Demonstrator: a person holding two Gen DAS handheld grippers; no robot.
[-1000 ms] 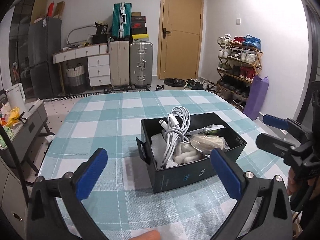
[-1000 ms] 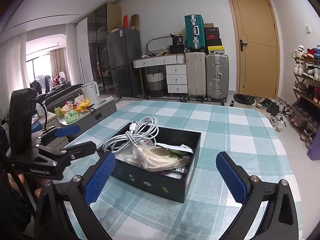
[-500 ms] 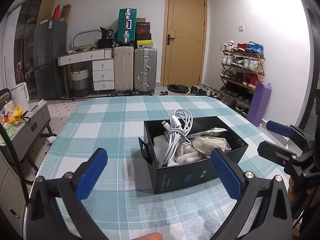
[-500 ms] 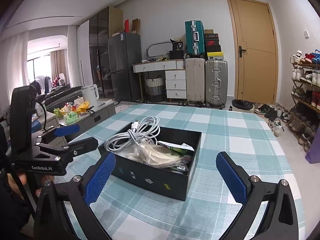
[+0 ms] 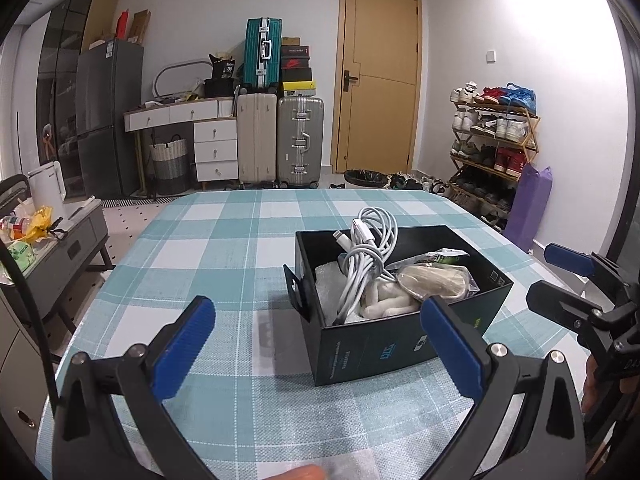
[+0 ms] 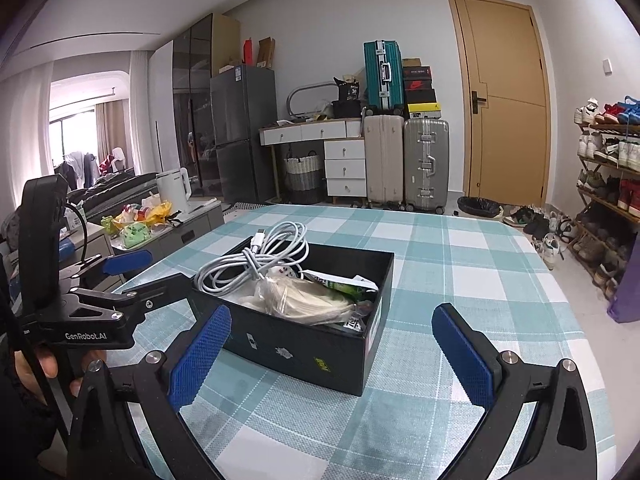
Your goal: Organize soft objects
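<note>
Black box [image 5: 400, 344] set on the checked tabletop [image 5: 224, 240], toward its near right part, open at the top. Inside, a bundled white cable [image 5: 366, 252] leaning up above the rim at the far left side, a clear bag of pale stuff [image 5: 434, 282] to the right, a green-printed packet [image 5: 444, 257] behind that, white soft pieces [image 5: 386, 304] at the bottom.

Left claw [image 5: 320, 350] spread wide, nothing held, blue pads [image 5: 184, 346] poised over the near edge of the tabletop, just short of the box. Right claw [image 6: 330, 352] likewise wide and empty, hovering by the box's near wall [image 6: 304, 354]; same cable [image 6: 256, 264] and bag [image 6: 308, 300] seen within.

Against the far wall: suitcases [image 5: 280, 140], a yellow door [image 5: 378, 80], a shoe rack [image 5: 494, 140] at the right.
</note>
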